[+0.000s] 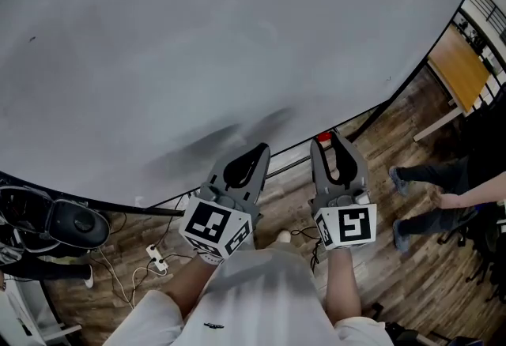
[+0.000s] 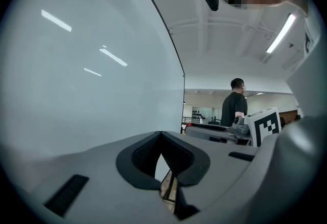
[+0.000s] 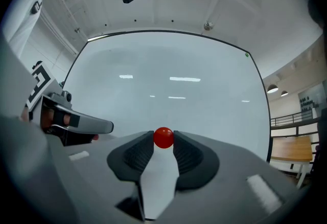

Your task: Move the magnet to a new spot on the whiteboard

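the whiteboard [image 1: 198,36] fills the upper and middle part of the head view, its dark lower edge curving from the left side towards the upper right. both grippers sit at the bottom centre, side by side, pointing up at that lower edge.

the right gripper [image 1: 330,144] has its jaws closed on the magnet [image 3: 163,137], a small red round one. in the right gripper view it sits right between the two jaw tips, touching both pads, at the centre of the frame with the whiteboard's pale surface behind it. in the head view the magnet shows as a red spot at the tip of this gripper, at the board's lower edge.

the left gripper [image 2: 161,135] is just left of the right one, empty, its jaw tips closed together. its view has the board along the left half of the frame.

a person in a dark top [image 2: 234,108] stands at the centre right of the left gripper view. wooden floor [image 1: 411,257] fills the lower right of the head view.
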A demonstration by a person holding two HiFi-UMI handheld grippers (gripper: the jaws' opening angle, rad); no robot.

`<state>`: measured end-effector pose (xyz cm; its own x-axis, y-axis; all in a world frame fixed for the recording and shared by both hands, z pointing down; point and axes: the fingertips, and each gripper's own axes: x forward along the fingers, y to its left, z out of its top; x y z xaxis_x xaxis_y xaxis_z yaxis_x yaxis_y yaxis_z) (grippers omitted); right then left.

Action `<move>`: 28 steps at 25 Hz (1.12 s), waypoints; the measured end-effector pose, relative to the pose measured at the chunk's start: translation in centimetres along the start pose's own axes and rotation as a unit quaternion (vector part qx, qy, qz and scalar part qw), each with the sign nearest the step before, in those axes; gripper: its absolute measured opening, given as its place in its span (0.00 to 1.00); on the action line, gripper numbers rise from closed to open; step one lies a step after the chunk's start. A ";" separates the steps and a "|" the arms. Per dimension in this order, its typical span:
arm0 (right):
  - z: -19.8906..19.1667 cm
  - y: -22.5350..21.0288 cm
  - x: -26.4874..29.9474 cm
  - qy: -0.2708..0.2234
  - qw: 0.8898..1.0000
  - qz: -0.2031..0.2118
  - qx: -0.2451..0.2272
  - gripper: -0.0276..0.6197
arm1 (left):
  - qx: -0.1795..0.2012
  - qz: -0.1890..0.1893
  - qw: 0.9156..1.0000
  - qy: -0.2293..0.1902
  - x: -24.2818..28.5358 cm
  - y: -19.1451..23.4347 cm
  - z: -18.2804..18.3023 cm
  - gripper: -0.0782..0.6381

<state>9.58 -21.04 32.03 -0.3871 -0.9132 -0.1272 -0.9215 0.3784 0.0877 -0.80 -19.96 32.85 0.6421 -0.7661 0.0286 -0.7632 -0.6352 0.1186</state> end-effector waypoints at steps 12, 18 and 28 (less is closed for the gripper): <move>-0.1 -3.9 2.7 -0.006 1.000 0.013 -0.020 0.24 | 0.002 -0.004 1.000 0.002 2.8 -1.1 -0.3 0.12; 0.9 -4.9 4.5 -0.014 0.999 0.022 -0.031 0.24 | 0.004 -0.003 1.000 -0.001 4.4 -1.3 0.1 0.12; -0.9 -6.6 7.7 -0.007 0.998 0.034 -0.044 0.24 | -0.002 0.007 1.000 -0.004 7.5 -0.2 -1.4 0.12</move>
<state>12.71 -30.71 31.35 -0.4490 -0.8837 -0.1325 -0.8874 0.4236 0.1820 4.22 -25.45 34.39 0.6311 -0.7753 0.0230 -0.7715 -0.6243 0.1228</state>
